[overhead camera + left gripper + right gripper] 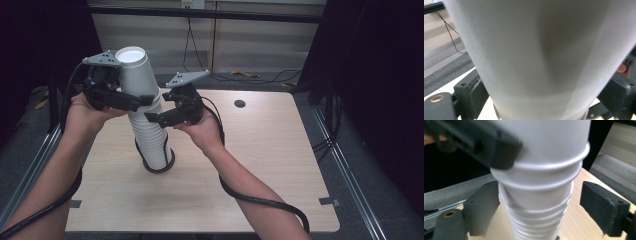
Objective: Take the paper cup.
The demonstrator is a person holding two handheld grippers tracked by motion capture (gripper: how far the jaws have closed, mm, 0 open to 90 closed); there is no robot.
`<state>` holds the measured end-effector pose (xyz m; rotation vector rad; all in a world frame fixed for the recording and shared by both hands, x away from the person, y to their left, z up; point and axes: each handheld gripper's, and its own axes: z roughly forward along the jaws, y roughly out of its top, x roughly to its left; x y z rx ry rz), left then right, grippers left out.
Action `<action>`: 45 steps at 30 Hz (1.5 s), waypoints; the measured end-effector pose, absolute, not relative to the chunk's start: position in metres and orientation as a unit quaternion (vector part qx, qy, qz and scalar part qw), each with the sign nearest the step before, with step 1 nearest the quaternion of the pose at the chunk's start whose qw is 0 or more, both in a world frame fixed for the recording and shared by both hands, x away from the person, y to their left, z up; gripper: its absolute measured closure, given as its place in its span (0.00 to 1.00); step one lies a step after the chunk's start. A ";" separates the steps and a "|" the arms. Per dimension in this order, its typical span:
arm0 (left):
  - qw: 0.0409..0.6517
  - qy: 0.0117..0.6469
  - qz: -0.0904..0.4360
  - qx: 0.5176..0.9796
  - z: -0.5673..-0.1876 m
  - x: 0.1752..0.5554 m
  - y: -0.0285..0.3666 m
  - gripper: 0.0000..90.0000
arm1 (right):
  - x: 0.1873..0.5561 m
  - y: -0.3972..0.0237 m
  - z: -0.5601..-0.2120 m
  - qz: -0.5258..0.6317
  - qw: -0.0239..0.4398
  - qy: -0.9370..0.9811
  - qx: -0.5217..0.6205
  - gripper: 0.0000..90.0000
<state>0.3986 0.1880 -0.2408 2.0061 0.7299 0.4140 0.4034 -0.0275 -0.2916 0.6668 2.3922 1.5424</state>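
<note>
Pulling the top cup [134,70] with the left gripper [142,100] clamped on it, right gripper [152,117] spread apart, could topple the stack [152,137] near the table's [260,165] left edge.

Left tongs [142,100] raised, pads pressed inward; right tongs [150,117] just below, jaws apart.

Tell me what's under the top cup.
Under the top cup sits a stack of nested white cups on the table. Only their rims show; their bodies and insides are covered.
</note>
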 end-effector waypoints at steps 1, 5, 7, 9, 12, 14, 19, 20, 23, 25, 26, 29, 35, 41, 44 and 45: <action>0.465 0.297 0.169 0.817 -0.241 0.399 0.188 0.10 | 0.403 -0.027 -0.292 0.524 0.109 0.813 0.227 0.15; 0.463 0.297 0.172 0.817 -0.243 0.399 0.185 0.10 | 0.403 -0.025 -0.290 0.535 0.104 0.807 0.226 0.14; 0.461 0.297 0.173 0.818 -0.243 0.399 0.185 0.10 | 0.403 -0.022 -0.290 0.536 0.108 0.806 0.228 0.13; 0.461 0.296 0.171 0.819 -0.243 0.398 0.186 0.10 | 0.403 -0.018 -0.290 0.535 0.111 0.805 0.233 0.11; 0.461 0.299 0.169 0.819 -0.244 0.398 0.186 0.10 | 0.404 -0.014 -0.291 0.537 0.110 0.803 0.235 0.10; 0.459 0.300 0.169 0.819 -0.245 0.398 0.187 0.10 | 0.404 -0.012 -0.291 0.538 0.115 0.802 0.234 0.10; 0.453 0.302 0.173 0.821 -0.248 0.399 0.186 0.08 | 0.403 -0.011 -0.294 0.532 0.124 0.805 0.230 0.14; 0.455 0.303 0.170 0.820 -0.247 0.399 0.187 0.08 | 0.403 -0.011 -0.294 0.532 0.124 0.805 0.231 0.15; 0.472 0.309 0.165 0.809 -0.246 0.400 0.191 0.11 | 0.403 -0.009 -0.294 0.531 0.124 0.806 0.232 0.15; 0.481 0.307 0.166 0.804 -0.241 0.399 0.194 0.12 | 0.403 -0.009 -0.294 0.528 0.123 0.807 0.233 0.15; 0.475 0.302 0.171 0.809 -0.240 0.398 0.193 0.13 | 0.404 -0.009 -0.294 0.527 0.122 0.809 0.232 0.15; 0.470 0.300 0.172 0.812 -0.239 0.398 0.191 0.13 | 0.403 -0.010 -0.296 0.530 0.122 0.806 0.233 0.15; 0.467 0.294 0.178 0.815 -0.249 0.398 0.189 0.09 | 0.403 -0.010 -0.296 0.529 0.122 0.807 0.233 0.15; 0.478 0.299 0.164 0.810 -0.257 0.401 0.188 0.03 | 0.403 -0.010 -0.296 0.529 0.121 0.807 0.233 0.15; 0.475 0.297 0.169 0.811 -0.257 0.402 0.188 0.03 | 0.403 -0.011 -0.296 0.529 0.121 0.807 0.233 0.15; 0.474 0.299 0.170 0.810 -0.257 0.402 0.187 0.03 | 0.403 -0.011 -0.296 0.529 0.120 0.807 0.233 0.15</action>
